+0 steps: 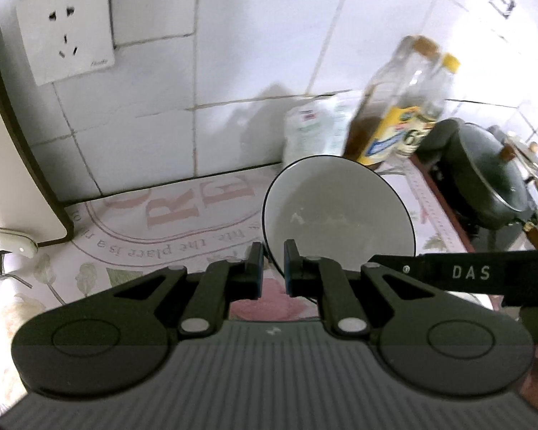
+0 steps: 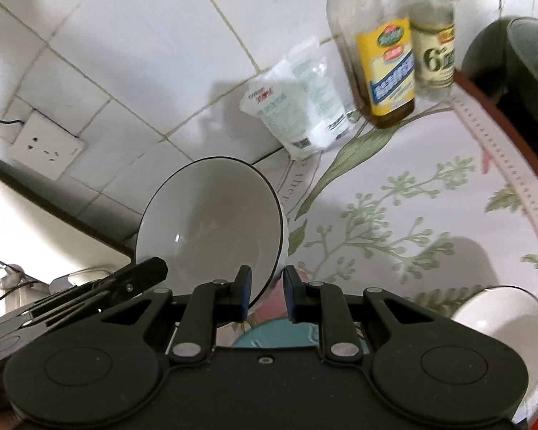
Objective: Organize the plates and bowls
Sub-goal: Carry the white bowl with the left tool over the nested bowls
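Note:
A white bowl with a thin black rim (image 1: 337, 211) hangs tilted above the flowered counter, its inside facing both cameras. My left gripper (image 1: 273, 272) is shut on the bowl's lower left rim, and my right gripper (image 2: 268, 294) is shut on the lower right rim of the same bowl (image 2: 211, 229). The right gripper's black finger (image 1: 448, 272) reaches in from the right in the left wrist view. The left gripper (image 2: 150, 272) shows at the bowl's left edge in the right wrist view. A second white bowl (image 2: 502, 319) sits low at the right. A teal dish (image 2: 269, 337) lies partly hidden under my right gripper.
Two glass bottles (image 2: 387, 57) and a white plastic bag (image 2: 297, 107) stand against the tiled wall. A dark wok (image 1: 484, 175) sits on the stove to the right. A wall socket (image 1: 64, 32) and a white dark-edged slab (image 1: 14, 165) are at the left.

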A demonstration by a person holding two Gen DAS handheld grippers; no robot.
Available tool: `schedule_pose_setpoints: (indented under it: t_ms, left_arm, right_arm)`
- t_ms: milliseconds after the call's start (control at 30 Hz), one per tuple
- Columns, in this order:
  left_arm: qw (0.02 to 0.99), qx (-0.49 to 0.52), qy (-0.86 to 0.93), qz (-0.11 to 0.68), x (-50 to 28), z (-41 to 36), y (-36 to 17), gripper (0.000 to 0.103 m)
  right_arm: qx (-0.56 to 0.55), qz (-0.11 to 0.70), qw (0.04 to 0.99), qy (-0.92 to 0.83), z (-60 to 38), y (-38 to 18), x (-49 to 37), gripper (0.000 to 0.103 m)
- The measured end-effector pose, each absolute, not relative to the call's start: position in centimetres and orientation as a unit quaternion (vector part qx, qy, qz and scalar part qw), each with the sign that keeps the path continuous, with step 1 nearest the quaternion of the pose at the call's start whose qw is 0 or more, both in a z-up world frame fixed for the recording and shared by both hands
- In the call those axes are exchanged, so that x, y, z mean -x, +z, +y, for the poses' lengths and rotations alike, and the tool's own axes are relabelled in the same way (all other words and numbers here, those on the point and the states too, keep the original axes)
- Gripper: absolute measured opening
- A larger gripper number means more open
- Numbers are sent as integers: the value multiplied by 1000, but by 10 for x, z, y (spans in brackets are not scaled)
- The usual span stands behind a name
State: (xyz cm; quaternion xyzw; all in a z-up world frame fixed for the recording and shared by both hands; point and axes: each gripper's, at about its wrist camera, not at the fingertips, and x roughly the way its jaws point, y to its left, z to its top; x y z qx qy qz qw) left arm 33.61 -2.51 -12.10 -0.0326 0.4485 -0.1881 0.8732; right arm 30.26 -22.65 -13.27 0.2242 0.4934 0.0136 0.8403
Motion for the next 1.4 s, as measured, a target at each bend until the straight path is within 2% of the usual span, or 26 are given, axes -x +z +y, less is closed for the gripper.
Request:
schedule_pose_setpoints:
  t_ms: [367,767,1133,1400]
  left_arm:
    - [880,26,-200,431,-287,-54,-79,10]
    - [883,8,-196,427,-240,-97,-67,10]
    - [876,-7,-203,437,-208,-158,-62,10]
    - [862,3,-190,470,-195,-193,-90,10]
  right_arm:
    - [-215,477,852,25,-259,-91,-255,23]
    - [-190,466,863,41,-296,-77,-210,24]
    - [-194,478,855,47,-355,-79,-174,24]
    - [-207,504,837,46,-391,-109,-164,24]
